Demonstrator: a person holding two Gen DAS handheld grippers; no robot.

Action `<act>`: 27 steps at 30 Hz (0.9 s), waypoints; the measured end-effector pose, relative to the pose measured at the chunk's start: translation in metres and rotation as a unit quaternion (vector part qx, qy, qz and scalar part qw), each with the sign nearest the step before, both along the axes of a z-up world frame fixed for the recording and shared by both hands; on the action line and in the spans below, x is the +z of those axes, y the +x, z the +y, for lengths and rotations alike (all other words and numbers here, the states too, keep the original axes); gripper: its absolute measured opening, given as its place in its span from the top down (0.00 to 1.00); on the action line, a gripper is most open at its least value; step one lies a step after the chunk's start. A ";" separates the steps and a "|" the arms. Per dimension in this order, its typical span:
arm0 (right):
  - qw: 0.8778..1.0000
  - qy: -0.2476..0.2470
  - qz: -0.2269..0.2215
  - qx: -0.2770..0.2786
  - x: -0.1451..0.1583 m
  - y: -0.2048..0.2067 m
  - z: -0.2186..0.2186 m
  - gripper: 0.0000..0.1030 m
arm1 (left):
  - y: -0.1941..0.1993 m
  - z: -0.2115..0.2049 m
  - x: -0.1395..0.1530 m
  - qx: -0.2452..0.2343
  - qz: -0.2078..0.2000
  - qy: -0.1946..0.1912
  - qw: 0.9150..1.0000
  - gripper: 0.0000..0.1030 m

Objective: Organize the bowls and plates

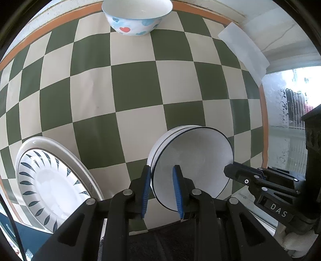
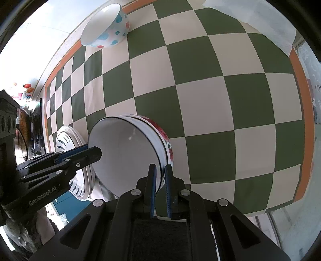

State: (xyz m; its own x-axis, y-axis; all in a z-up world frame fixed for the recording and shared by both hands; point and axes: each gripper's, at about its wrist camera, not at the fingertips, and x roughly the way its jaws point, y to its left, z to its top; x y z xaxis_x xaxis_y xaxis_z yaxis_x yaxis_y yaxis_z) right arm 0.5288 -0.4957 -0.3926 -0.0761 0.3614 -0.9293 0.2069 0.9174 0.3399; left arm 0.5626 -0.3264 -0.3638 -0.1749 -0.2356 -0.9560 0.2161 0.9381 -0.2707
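Two nested white bowls (image 1: 192, 160) with dark rims and red flowers on the outside (image 2: 124, 150) are low over the green-and-cream checked cloth (image 1: 140, 90). My left gripper (image 1: 162, 168) is shut on their left rim. On the opposite rim my right gripper (image 2: 160, 166) is shut too. Each gripper shows in the other's view, the right gripper (image 1: 228, 170) and the left gripper (image 2: 96, 152). I cannot tell whether the bowls touch the cloth. A stack of white plates with dark leaf marks (image 1: 50, 180) lies just left of the bowls (image 2: 64, 140).
A white bowl with blue and red hearts (image 1: 136, 18) stands at the far edge of the cloth (image 2: 106, 30). A white sheet of paper (image 1: 244, 46) lies at the far right corner. The cloth's orange border (image 2: 301, 90) marks the right edge.
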 end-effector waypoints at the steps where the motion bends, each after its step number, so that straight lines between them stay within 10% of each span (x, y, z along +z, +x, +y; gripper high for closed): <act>1: 1.000 0.000 0.000 0.001 0.000 0.000 0.000 0.90 | 0.000 0.000 0.000 0.000 0.001 0.000 1.000 0.82; 6: 1.000 0.006 0.006 0.005 0.003 0.003 -0.001 0.90 | 0.000 0.007 0.013 0.005 -0.012 -0.003 1.000 0.82; 13: 0.997 0.004 -0.073 -0.008 0.057 0.027 -0.005 0.90 | 0.032 0.029 0.071 0.051 -0.136 0.033 0.989 0.76; 27: 0.994 0.019 -0.104 0.008 0.054 0.183 0.010 0.69 | 0.171 0.050 0.048 0.124 -0.135 0.039 0.982 0.75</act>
State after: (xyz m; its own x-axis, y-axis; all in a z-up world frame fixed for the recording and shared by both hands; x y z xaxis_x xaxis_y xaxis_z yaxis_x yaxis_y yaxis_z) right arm 0.7121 -0.4858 -0.3389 0.1099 0.3970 -0.9112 0.1150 0.9055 0.4084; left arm 0.7332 -0.2766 -0.3160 0.1403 -0.1634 -0.9765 0.0318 0.9865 -0.1605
